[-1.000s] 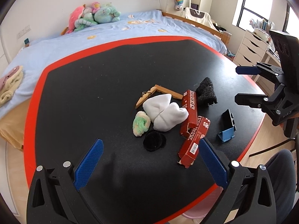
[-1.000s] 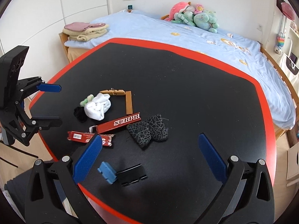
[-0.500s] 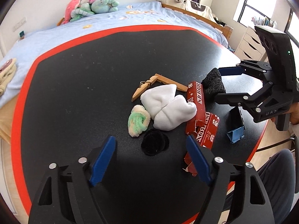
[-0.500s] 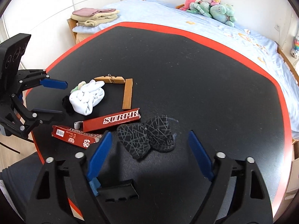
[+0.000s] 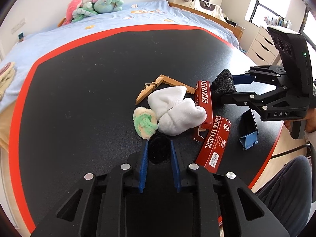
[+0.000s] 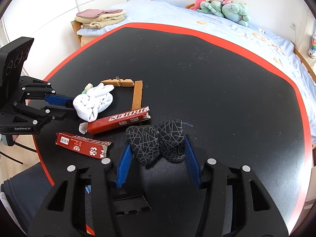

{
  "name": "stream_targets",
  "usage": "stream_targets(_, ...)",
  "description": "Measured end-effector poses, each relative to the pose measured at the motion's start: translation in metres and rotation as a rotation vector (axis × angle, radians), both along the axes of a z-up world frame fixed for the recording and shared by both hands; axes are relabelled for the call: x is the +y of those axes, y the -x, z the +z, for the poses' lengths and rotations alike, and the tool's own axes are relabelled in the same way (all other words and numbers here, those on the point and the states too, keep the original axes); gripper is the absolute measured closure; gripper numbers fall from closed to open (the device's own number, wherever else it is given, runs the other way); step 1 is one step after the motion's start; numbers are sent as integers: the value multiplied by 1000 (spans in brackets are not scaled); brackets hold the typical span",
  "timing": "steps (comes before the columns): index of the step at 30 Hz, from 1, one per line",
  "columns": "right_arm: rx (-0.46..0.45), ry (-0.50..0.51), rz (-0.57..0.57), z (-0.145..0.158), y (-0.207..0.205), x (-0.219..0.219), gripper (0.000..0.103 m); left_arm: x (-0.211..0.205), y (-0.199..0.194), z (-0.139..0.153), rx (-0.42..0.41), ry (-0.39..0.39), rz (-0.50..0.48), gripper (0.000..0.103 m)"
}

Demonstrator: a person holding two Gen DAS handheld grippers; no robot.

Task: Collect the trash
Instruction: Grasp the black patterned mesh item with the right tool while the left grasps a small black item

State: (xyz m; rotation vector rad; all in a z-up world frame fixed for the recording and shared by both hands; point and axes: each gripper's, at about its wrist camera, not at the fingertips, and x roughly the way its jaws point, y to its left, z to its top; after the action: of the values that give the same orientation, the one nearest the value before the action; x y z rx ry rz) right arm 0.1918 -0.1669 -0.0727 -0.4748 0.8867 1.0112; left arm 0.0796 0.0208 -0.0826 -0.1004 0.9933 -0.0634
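Slippage is the risk: left hand-held gripper (image 5: 159,154), jaws just closing, pinches the black fuzzy ball (image 5: 159,150) just below the white socks (image 5: 174,113); right hand-held gripper (image 6: 157,153) closes around the black patterned socks (image 6: 156,141) beside them, and either bundle may squirt loose.

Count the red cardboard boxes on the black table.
2. One red box lies against the white sock bundle; the other red box lies nearer the table edge. Nothing suggests more hidden.
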Motion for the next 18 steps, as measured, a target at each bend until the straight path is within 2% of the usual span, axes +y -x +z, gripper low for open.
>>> stream_targets(10,-27,-40,-63,14,7,-15,54,-4,9,15,-39,-7,-10,83)
stream_targets(18,-51,-111,-124,47,36,-44,54,-16,27,42,-96,-11,-38,83)
